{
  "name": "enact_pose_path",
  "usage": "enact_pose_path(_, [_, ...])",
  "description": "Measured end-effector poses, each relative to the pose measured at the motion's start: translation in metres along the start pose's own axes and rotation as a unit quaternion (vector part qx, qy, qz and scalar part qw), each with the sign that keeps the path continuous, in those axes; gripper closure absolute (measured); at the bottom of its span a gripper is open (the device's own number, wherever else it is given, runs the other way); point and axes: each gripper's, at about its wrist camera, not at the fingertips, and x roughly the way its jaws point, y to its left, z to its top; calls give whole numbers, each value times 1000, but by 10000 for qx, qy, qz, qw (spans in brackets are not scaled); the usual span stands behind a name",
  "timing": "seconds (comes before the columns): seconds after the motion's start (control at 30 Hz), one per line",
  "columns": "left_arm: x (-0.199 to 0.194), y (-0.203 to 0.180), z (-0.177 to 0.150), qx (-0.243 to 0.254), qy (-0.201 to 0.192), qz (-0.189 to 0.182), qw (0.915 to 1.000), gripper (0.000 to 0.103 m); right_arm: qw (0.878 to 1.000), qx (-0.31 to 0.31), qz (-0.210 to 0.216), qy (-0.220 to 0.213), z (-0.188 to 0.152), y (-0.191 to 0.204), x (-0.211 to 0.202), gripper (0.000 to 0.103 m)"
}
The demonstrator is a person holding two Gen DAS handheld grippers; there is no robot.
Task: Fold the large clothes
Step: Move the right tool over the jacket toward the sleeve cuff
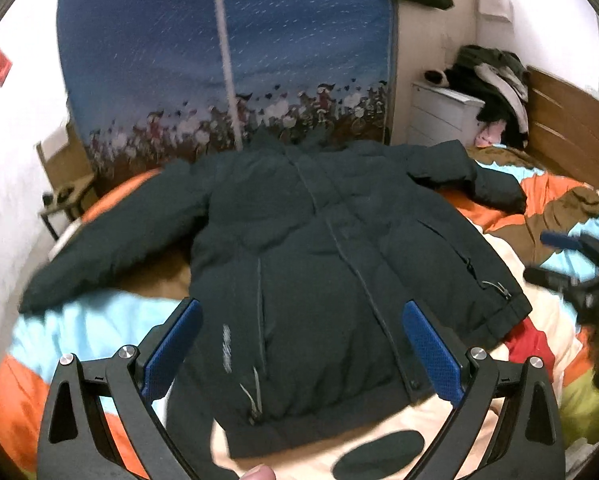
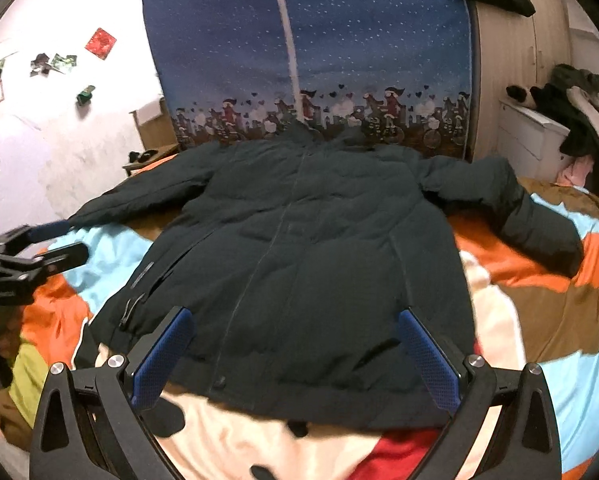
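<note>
The jacket (image 1: 319, 248) is lying flat and face up on the bed (image 1: 571, 196), zipped, both sleeves spread out to the sides and its hem nearest the cameras. It is looking puffy and padded, so it is likely soft and bulky rather than heavy, springing back when folded; its shell is probably slick, though blur is making that hard to judge. Thin edges are offering the best hold: a cuff, the hem band or a shoulder seam, not the thick body. The left tongs (image 1: 299, 344) are hanging open above the hem, holding nothing. The right tongs (image 2: 295, 344) are likewise gaping wide and empty, over the hem.
</note>
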Motion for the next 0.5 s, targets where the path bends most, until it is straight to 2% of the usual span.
enact_pose_path(0.17, [25, -11, 35, 439, 122, 270, 9986, 5, 9991, 168, -224, 320, 58, -25, 13, 0])
enact_pose_path(0.23, [46, -14, 47, 389, 141, 366, 9985, 5, 9969, 274, -447, 586, 76, -38, 28, 0])
enact_pose_path(0.3, [66, -15, 55, 133, 52, 398, 9991, 5, 9945, 388, -617, 748, 87, -52, 41, 0])
enact_pose_path(0.37, [86, -18, 65, -110, 24, 331, 9994, 5, 9932, 487, -821, 659, 98, -71, 52, 0])
enact_pose_path(0.5, [133, -36, 84, -256, 203, 93, 9994, 5, 9921, 342, -1201, 99, 107, -102, 64, 0])
